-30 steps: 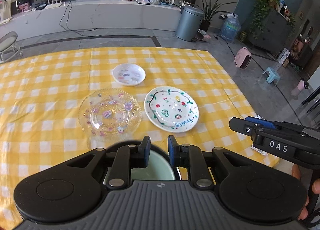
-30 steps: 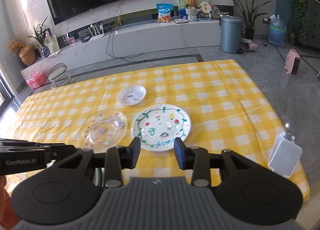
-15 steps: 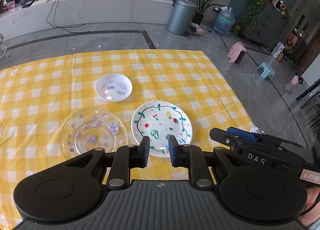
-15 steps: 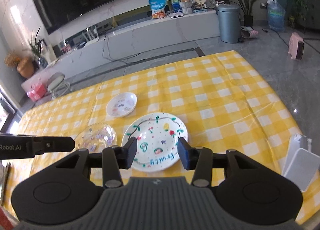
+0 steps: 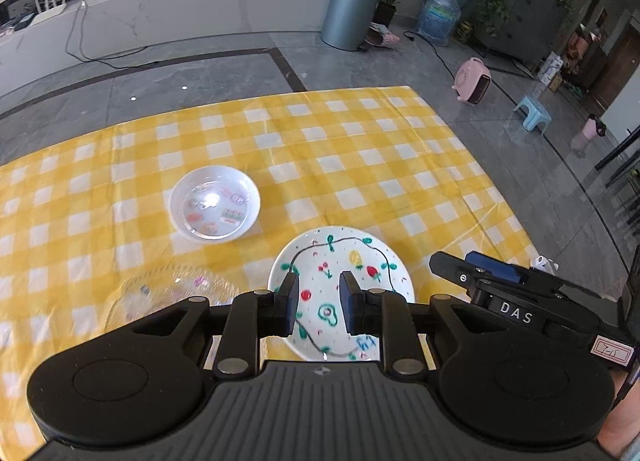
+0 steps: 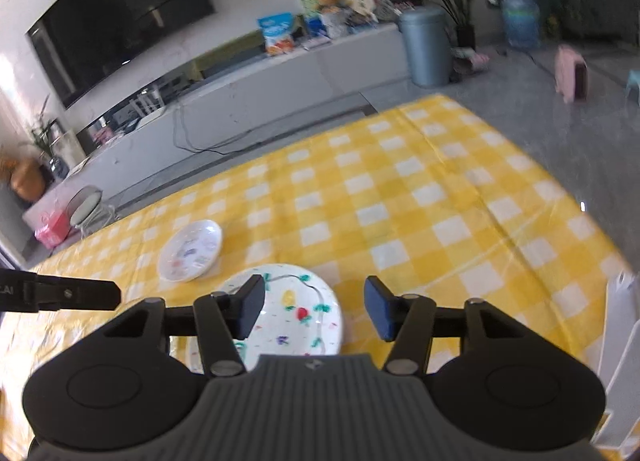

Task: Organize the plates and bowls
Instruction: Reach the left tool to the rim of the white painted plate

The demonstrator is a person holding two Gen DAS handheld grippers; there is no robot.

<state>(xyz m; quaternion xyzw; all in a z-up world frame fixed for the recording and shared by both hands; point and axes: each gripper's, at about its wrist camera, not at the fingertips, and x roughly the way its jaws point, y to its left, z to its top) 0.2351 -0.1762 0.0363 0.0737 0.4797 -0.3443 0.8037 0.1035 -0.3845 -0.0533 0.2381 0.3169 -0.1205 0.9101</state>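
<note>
Left wrist view: left gripper at lower centre of frame, jaws a narrow gap apart, nothing btwn them, and they've just been opening a bit. Seen through that gap is the painted plate, white w/ fruit doodles and a dark wavy line, lying flat on the table under its yellow-white check cloth. Small white bowl sits up-left of the plate, apart from it, stickers or prints inside. Clear glass plate at lower left, blurred, partly hidden behind the gripper body, just beside the painted plate. Right gripper pokes in from the lower right edge, "DAS" label on it; its fingertips don't show here.

Right wrist view: right gripper at lower centre, jaws approx. mid-wide, empty, just been opening. Painted plate lies below and btwn the fingers, offset toward the left finger; can't tell if anything touches. Small white bowl up-left of it. Frame blurred. Left gripper's black side shows at the left edge, mid-height. A trash can stands on the floor past the table.
</note>
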